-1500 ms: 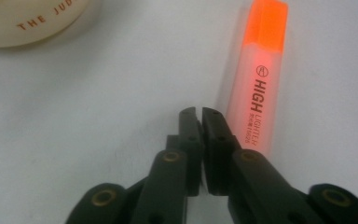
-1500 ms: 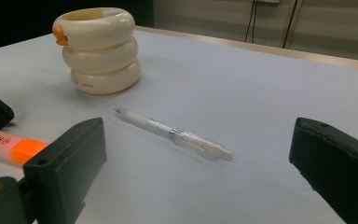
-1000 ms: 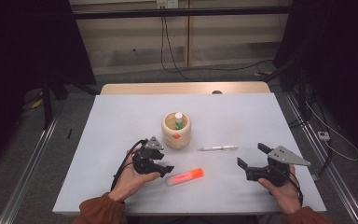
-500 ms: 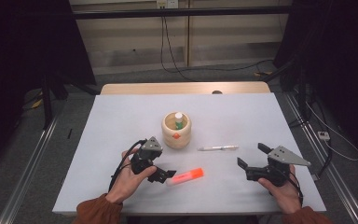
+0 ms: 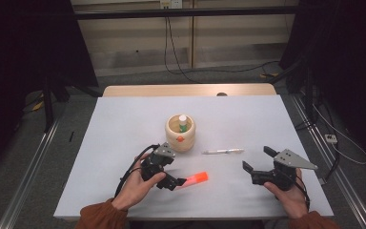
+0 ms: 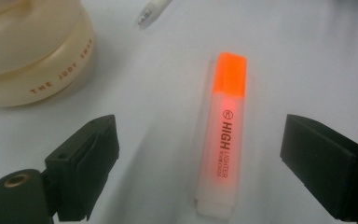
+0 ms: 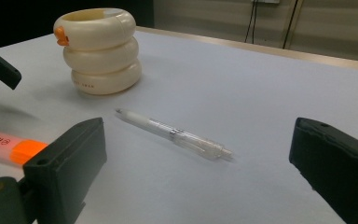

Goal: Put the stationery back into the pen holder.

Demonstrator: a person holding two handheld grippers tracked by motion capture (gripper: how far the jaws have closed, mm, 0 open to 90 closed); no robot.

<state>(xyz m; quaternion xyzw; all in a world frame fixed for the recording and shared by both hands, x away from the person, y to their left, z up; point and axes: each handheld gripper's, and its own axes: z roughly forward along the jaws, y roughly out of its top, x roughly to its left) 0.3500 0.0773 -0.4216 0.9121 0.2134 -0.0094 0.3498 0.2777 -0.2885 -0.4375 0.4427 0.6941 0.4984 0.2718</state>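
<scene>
The highlighter (image 6: 221,140) lies between the left tongs' (image 6: 200,163) just-opened jaws, untouched.

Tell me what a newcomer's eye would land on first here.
First the glowing orange highlighter, flat on the white table between the wide-open jaws of the left gripper, whose pads stand clear of it. Behind it stands a cream ringed pen pot holding a green-and-white stick, with a clear pen lying to its right, ahead of the open right gripper.
</scene>
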